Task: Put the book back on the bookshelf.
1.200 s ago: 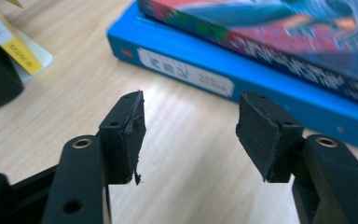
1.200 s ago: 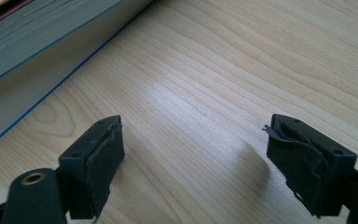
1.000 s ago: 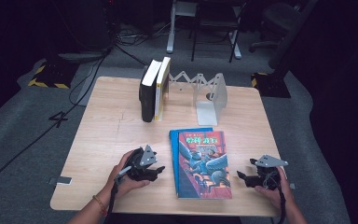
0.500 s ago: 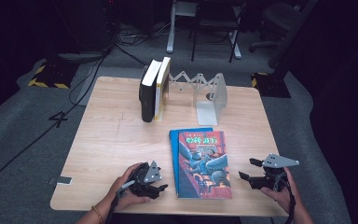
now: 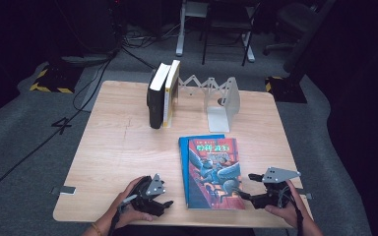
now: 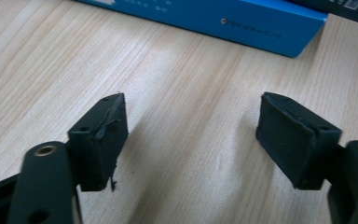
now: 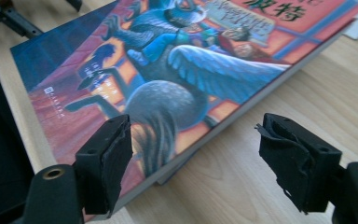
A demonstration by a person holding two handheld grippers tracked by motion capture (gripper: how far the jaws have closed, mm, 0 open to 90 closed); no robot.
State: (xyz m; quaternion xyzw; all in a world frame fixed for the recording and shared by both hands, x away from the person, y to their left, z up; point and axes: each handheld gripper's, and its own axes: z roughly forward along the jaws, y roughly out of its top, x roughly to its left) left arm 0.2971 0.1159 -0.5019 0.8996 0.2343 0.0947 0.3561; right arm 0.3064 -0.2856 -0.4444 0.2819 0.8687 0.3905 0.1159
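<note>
The illustrated book (image 5: pixel 212 172) lies flat, cover up, near the front of the tabletop (image 5: pixel 113 147), its blue spine to the left; likely it is meant for the expanding book rack (image 5: pixel 216 96) at the far side, where two books (image 5: pixel 163 93) already stand upright; the left hand-held gripper (image 5: pixel 163 202) rests low beside the spine, jaws spread on nothing; the right hand-held gripper (image 5: pixel 246 189) faces the book's near right corner, jaws spread, one over the cover; bare wood lies open left of the book, while the near edge sits close behind both hands.
</note>
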